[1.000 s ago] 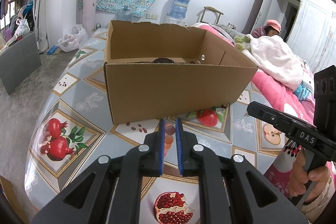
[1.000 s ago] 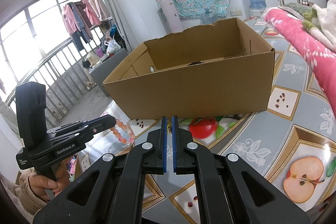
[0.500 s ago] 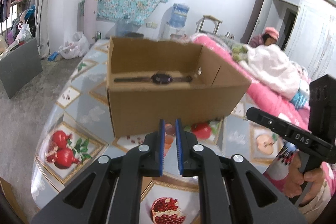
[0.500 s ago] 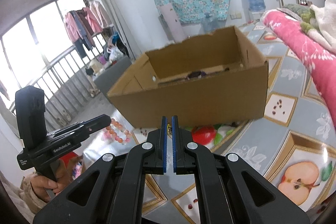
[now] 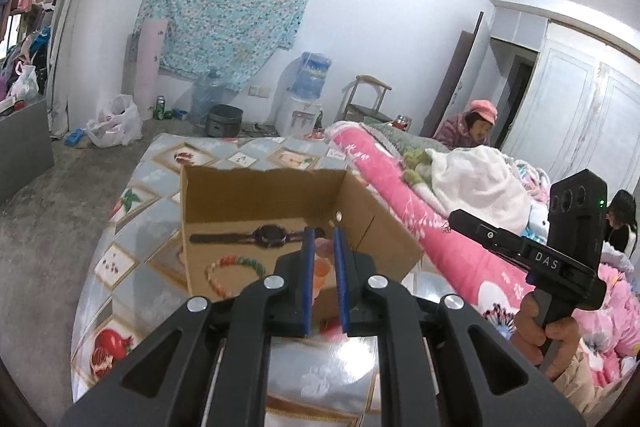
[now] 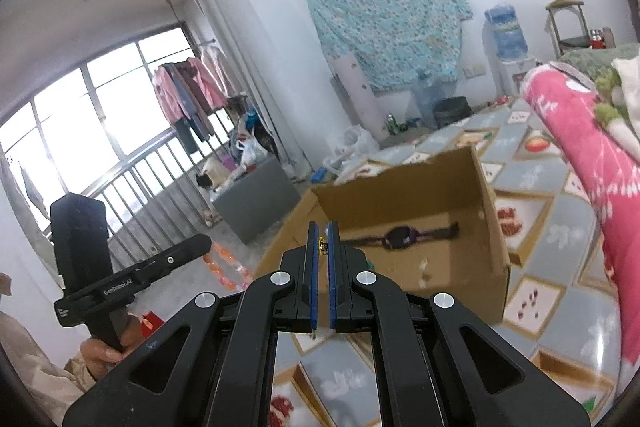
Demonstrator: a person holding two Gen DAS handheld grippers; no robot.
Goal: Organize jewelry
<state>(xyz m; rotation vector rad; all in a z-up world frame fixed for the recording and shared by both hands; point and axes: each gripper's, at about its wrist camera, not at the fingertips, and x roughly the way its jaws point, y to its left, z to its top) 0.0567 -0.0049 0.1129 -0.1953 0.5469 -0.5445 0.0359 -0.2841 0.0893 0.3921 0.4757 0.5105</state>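
An open cardboard box (image 5: 260, 195) stands on the table. Inside lie a dark wristwatch (image 5: 270, 235) and a multicoloured bead bracelet (image 5: 236, 269). My left gripper (image 5: 322, 239) hovers over the box's near wall, shut on an orange-pink bead bracelet (image 5: 320, 273). In the right wrist view that bracelet (image 6: 226, 269) dangles from the left gripper (image 6: 204, 241). My right gripper (image 6: 322, 227) is above the box (image 6: 400, 195), shut on a small gold piece (image 6: 322, 246); what kind it is I cannot tell. The watch (image 6: 400, 237) shows beyond it.
The table carries a grey fruit-pattern cloth (image 5: 160, 187). Pink bedding (image 5: 460, 259) runs along its right side, with a person in a pink hat (image 5: 476, 123) behind. A grey cabinet (image 6: 256, 203) stands on the floor to the left.
Both grippers have risen and now look down into the box, so the watch and the multicoloured bracelet show. The orange bracelet has come up with the left gripper.
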